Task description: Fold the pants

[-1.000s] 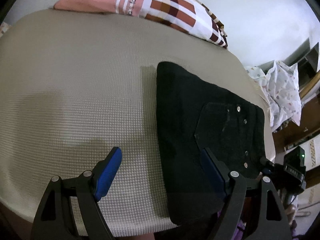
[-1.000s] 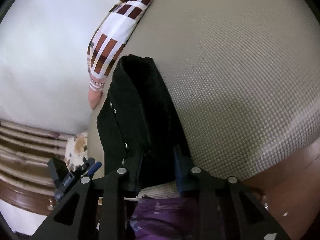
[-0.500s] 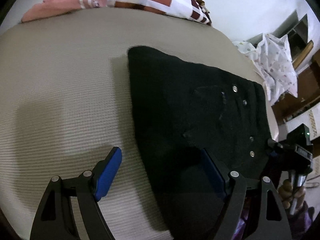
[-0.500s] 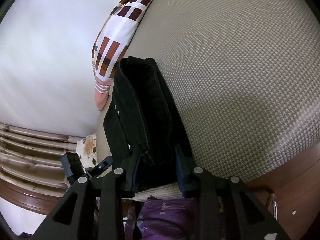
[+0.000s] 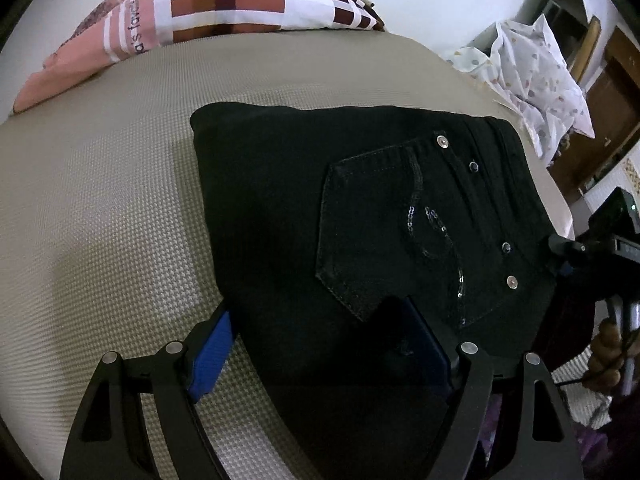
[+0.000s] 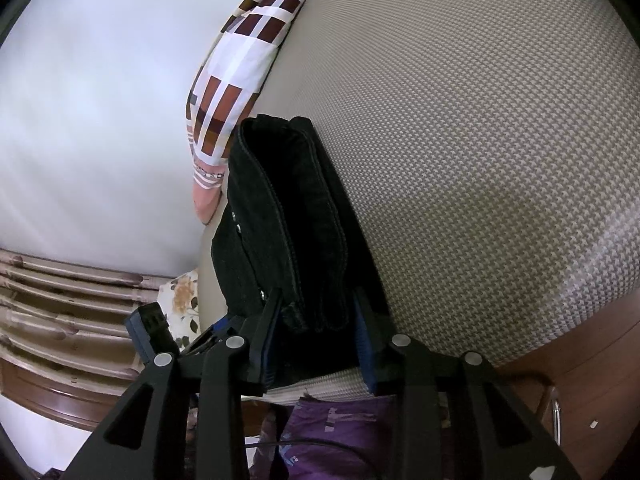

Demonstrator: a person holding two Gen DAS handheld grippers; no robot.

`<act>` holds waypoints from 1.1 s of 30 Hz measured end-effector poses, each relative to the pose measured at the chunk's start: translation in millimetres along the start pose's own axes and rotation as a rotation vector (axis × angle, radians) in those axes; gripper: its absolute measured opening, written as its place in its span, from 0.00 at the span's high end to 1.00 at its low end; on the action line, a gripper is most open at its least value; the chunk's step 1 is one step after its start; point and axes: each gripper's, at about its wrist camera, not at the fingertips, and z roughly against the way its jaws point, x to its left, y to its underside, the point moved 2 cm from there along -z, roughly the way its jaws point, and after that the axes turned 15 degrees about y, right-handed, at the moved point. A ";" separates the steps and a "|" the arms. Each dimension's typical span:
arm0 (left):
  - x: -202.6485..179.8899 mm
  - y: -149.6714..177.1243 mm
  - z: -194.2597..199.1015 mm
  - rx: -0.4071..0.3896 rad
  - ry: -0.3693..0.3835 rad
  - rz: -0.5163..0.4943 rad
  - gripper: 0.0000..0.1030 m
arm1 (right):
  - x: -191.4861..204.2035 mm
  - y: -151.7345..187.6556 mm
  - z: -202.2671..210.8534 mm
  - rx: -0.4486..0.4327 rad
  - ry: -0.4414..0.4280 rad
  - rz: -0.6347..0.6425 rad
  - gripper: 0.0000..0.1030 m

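Beige, waffle-textured bedcover (image 5: pixel 100 208) fills most of both views, with the folded black pants (image 5: pixel 360 216) lying on it near its front edge. Against the white wall (image 6: pixel 80 80) at the far side rests a pillow (image 5: pixel 224 4) checked in white, maroon and pink; its pink stripe carries small print that seems to read "s favori", the rest hidden. A spotted white cloth (image 5: pixel 536 76) is heaped off the bed's far corner beside brown wooden furniture (image 5: pixel 612 104). A back pocket (image 5: pixel 384 232) with a sequin curl and metal rivets faces up on the pants.

The left gripper (image 5: pixel 320 344) is spread wide, its bright blue pad on the bedcover just beside the pants' left edge and the other pad over the dark fabric below the pocket. The right gripper (image 6: pixel 316 320) is clenched on the thick stacked edge of the pants (image 6: pixel 296 216), layers bunched between its pads
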 end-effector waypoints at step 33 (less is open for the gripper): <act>-5.2 -2.8 -8.2 0.022 -0.035 -0.046 0.18 | 61.8 -48.0 -43.6 0.082 0.164 0.341 0.43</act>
